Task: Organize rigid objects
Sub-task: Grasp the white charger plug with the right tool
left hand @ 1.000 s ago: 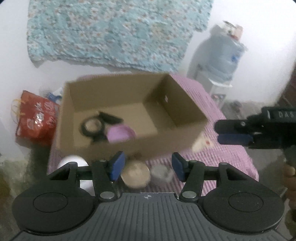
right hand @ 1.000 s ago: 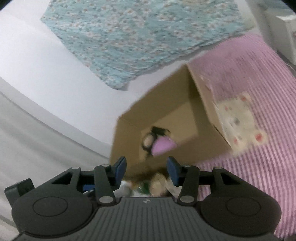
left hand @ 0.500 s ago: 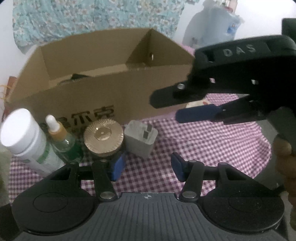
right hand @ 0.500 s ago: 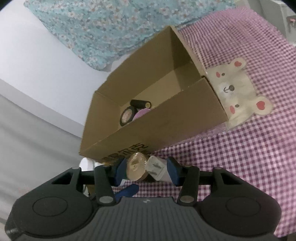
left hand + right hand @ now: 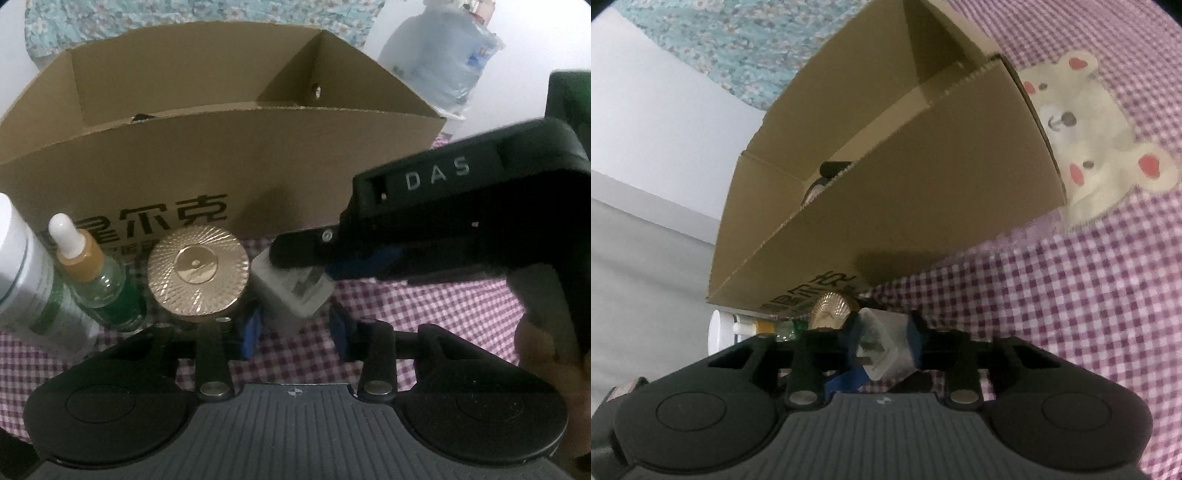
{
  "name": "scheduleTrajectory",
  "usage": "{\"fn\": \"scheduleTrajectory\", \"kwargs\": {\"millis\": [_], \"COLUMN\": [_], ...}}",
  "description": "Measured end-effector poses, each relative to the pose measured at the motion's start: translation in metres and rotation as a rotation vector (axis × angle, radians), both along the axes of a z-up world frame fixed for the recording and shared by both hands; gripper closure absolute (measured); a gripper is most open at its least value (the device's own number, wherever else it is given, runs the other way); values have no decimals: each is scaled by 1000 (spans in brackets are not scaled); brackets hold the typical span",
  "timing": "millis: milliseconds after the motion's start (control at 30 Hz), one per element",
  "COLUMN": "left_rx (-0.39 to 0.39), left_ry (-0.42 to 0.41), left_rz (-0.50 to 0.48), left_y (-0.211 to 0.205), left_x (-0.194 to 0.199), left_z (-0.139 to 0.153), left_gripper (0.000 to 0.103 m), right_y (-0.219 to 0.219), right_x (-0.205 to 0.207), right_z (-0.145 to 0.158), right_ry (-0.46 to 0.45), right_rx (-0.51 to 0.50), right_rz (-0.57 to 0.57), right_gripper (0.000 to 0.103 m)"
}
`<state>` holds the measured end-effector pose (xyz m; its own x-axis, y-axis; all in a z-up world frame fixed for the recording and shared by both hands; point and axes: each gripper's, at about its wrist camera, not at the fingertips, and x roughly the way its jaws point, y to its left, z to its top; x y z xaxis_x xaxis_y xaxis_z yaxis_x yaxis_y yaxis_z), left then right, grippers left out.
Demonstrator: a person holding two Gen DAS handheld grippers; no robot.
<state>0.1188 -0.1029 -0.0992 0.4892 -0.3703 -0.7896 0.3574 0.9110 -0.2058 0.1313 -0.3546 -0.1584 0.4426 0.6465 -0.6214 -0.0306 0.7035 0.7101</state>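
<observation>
A white plug adapter (image 5: 295, 291) stands on the checked cloth in front of the cardboard box (image 5: 295, 155). My right gripper (image 5: 885, 332) is closing, and its blue pads sit against both sides of the adapter (image 5: 882, 347). In the left wrist view its housing marked DAS (image 5: 436, 177) reaches in from the right. My left gripper (image 5: 294, 328) is also closing, with its pads just short of the adapter's near end and not touching it. Left of the adapter stand a gold-lidded jar (image 5: 198, 271), a dropper bottle (image 5: 88, 269) and a white bottle (image 5: 22, 280).
Dark items (image 5: 833, 168) lie inside the box (image 5: 923, 184). A purple checked cloth (image 5: 1071, 314) with a bear patch (image 5: 1089, 147) covers the table. A water jug (image 5: 443, 62) stands behind on the right. A person's hand (image 5: 535, 343) holds the right gripper.
Both grippers have dropped toward the row of items in front of the box. The right gripper came in over the adapter and narrowed onto it. The left jaws also narrowed.
</observation>
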Motion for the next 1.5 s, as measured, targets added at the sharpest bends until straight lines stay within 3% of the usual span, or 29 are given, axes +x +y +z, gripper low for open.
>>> {"fn": "scheduleTrajectory", "kwargs": {"millis": [167,400,833,1067,1167,1367,1500], "left_rx": [-46,-47,84,129,128,125,105], "left_ry": [16,12,-33,-44,-37,-40,-22], "left_rz": [-35,-94,-148,-165,-161,-148,-130], "left_y": [-2,-19,-39,-54,-57,-59,-50], "left_x": [-2,-17,-10,-6,-6,-4,-3], "left_z": [1,0,-10,-19,-22,-23,-23], "left_gripper": [64,64,63,62,64,77,77], "right_y": [-9,-31,-45,-33,-28,-24,-22], "right_x": [-11,-30,-31,-21,-18,-16,-17], "right_z": [2,-3,-5,-7,-8,-10,-10], "right_ry": [18,69,101,126,132,126,120], "right_rx": [-8,19,33,35,26,34,39], "right_rz": [-23,-71,-115,-86,-80,-77,-73], "right_gripper": [77,77,74,67,60,59,60]}}
